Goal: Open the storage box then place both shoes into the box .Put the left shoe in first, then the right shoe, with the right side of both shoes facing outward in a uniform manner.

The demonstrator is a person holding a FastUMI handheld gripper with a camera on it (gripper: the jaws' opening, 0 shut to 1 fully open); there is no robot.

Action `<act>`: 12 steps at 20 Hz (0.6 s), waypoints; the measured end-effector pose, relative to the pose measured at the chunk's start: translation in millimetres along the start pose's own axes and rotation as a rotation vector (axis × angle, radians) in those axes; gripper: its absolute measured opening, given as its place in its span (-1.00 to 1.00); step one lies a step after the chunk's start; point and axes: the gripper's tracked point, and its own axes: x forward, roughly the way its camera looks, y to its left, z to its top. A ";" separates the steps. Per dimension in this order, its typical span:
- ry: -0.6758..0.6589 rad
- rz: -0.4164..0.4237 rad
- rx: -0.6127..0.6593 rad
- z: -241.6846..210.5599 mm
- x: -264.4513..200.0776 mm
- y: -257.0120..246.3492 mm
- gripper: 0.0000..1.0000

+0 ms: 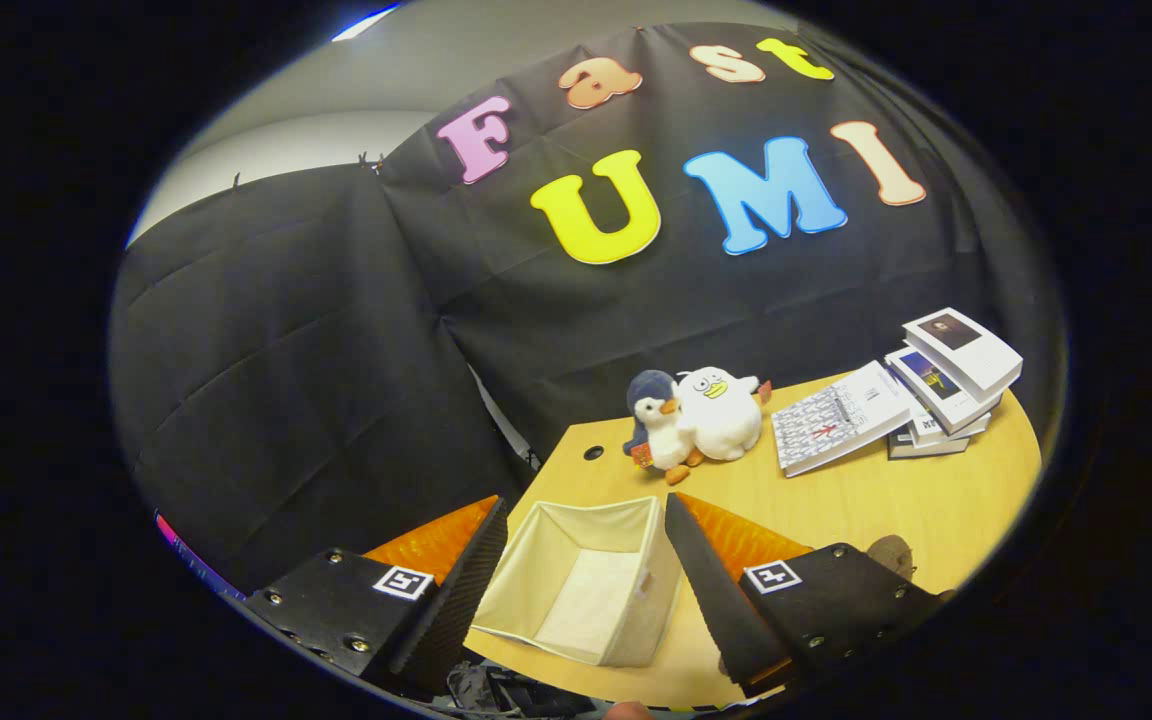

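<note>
Between the two spread fingers of the gripper (586, 555) sits the storage box (586, 580), an open-topped fabric cube in a pale cream colour. Its lid is off or folded away, so the hollow inside shows plainly: soft cloth walls that slope slightly inward, a flat pale floor, and a small slot-like handle opening on the wall nearest the right finger. Nothing lies inside it. The box rests on the near edge of a table (856, 500), and neither finger touches it; the gripper hovers above with its fingers wide apart and holds nothing. Each finger (711, 590) is a wedge shape with a ribbed face, mounted on a block that carries a small square marker.

The table is smooth, light wood with a rounded far corner and a small round cable hole (593, 452) just beyond the box. Past the box, near the table's back edge, two plush toys lean together: a dark-headed penguin (658, 425) with an orange beak and feet, and a rounder white duck (721, 410) beside it, touching. Right of the toys lies a flat patterned book (836, 420), and further right a fanned stack of books (951, 375) with glossy white covers. Black creased cloth (316, 350) hangs behind as a wall.
</note>
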 end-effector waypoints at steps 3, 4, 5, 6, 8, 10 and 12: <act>0.035 -0.083 -0.021 -21.2 -3.2 -40.9 0.95; 0.045 -0.097 -0.022 -28.1 -3.5 -49.8 0.95; 0.063 -0.108 -0.015 -35.3 -3.8 -58.0 0.95; 0.082 -0.117 -0.002 -44.3 -2.4 -66.1 0.95; 0.110 -0.140 0.010 -59.6 0.1 -81.7 0.95; 0.142 -0.175 -0.005 -76.8 2.0 -99.2 0.95; 0.175 -0.203 -0.019 -93.5 4.3 -114.5 0.95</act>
